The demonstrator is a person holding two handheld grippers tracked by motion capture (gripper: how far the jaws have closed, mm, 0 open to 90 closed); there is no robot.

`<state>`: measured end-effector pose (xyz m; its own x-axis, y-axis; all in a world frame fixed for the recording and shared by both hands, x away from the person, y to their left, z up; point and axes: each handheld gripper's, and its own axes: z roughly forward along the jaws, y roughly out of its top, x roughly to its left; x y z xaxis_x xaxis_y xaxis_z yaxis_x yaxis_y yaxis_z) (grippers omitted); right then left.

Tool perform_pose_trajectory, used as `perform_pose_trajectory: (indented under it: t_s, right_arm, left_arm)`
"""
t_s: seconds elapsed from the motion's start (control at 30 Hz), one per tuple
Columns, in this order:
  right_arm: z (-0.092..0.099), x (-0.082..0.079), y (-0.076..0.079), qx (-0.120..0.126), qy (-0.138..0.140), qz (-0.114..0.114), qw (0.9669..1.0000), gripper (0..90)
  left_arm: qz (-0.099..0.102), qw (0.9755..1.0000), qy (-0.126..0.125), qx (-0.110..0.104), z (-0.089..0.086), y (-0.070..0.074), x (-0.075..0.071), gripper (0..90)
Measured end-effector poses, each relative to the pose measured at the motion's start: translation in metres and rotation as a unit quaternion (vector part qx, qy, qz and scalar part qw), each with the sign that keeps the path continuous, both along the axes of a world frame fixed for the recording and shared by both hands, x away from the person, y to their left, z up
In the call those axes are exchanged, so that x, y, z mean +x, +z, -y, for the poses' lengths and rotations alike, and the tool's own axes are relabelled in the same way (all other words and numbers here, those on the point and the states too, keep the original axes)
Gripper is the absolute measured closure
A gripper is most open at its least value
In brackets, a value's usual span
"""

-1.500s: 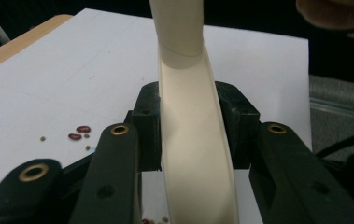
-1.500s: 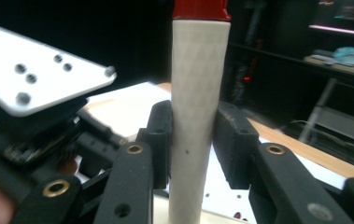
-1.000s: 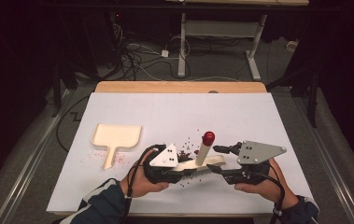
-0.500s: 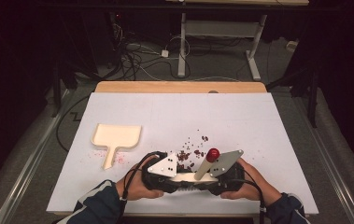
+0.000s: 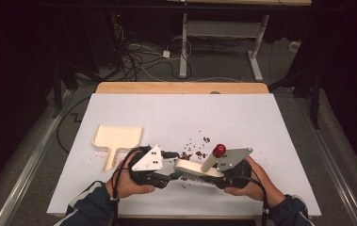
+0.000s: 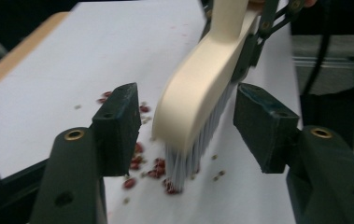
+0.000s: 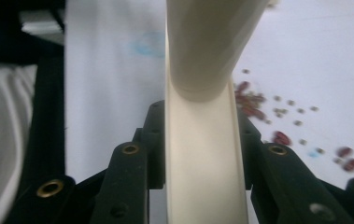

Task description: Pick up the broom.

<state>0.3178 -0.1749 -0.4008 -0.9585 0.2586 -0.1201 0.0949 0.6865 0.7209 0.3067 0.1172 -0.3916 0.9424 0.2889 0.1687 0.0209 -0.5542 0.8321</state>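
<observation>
Place: a lab or test workshop, dim beyond the lit work surface.
Work surface: a white sheet (image 5: pixel 223 117) covers a wood-edged table (image 5: pixel 181 87), standing alone on grey floor.
Background: a tangle of black and white cables (image 5: pixel 138 56) runs across the floor to a plug block.
Furniture: the pale metal legs of an adjustable desk frame (image 5: pixel 223 33) stand behind.
Floor edges: metal rails (image 5: pixel 30 160) run along both sides of the table.

Cream brush (image 5: pixel 192 167) with red-tipped handle, cream dustpan (image 5: pixel 116 140), dark red beans (image 5: pixel 196 154), white table (image 5: pixel 176 117).
</observation>
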Motion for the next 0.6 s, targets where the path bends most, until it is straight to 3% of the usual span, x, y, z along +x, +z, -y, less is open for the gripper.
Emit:
perform_pose_trajectory:
  t_s: [0.03,0.1,0.13,0.17,0.2,0.27,0.3,0.37,0.4,0.43,0.53,0.6]
  right_arm:
    - [0.003,0.001,0.001,0.004,-0.011,0.002,0.9999,67.7]
    - [0.009,0.004,0.004,0.012,-0.029,0.007,0.9995,67.7]
    - [0.011,0.005,0.005,0.017,-0.039,0.008,0.9991,67.7]
    - [0.014,0.007,0.006,0.022,-0.047,0.011,0.9986,67.7]
    - [0.017,0.008,0.007,0.027,-0.055,0.013,0.9980,67.7]
    - [0.021,0.009,0.010,0.030,-0.074,0.016,0.9967,67.7]
    - [0.023,0.011,0.010,0.032,-0.081,0.020,0.9960,67.8]
    - [0.028,0.012,0.012,0.033,-0.097,0.027,0.9943,67.7]
    - [0.030,0.013,0.012,0.034,-0.107,0.031,0.9932,67.8]
    - [0.032,0.014,0.013,0.036,-0.115,0.031,0.9922,67.7]
    - [0.038,0.018,0.014,0.038,-0.134,0.039,0.9895,67.8]
    - [0.042,0.021,0.015,0.042,-0.143,0.040,0.9880,67.8]
  left_arm:
    - [0.012,0.9993,0.034,0.000,-0.011,-0.003,-0.001,33.1]
    - [0.014,0.9988,0.047,-0.001,-0.017,-0.005,-0.001,30.3]
    - [0.018,0.9971,0.074,0.002,-0.028,-0.009,-0.002,28.8]
    - [0.018,0.9971,0.074,0.002,-0.028,-0.009,-0.002,28.2]
    - [0.027,0.9942,0.103,0.012,-0.039,-0.015,-0.003,27.3]
    - [0.028,0.9918,0.123,0.019,-0.049,-0.020,-0.003,25.3]
    - [0.028,0.9918,0.123,0.019,-0.049,-0.020,-0.003,24.4]
    - [0.025,0.9880,0.151,0.022,-0.064,-0.027,-0.004,24.3]
    - [0.025,0.9880,0.151,0.022,-0.064,-0.027,-0.004,24.2]
    - [0.033,0.9844,0.170,0.030,-0.072,-0.031,-0.005,24.3]
    - [0.028,0.9823,0.182,0.031,-0.080,-0.035,-0.005,24.2]
    - [0.015,0.9780,0.205,0.035,-0.088,-0.042,-0.005,24.2]
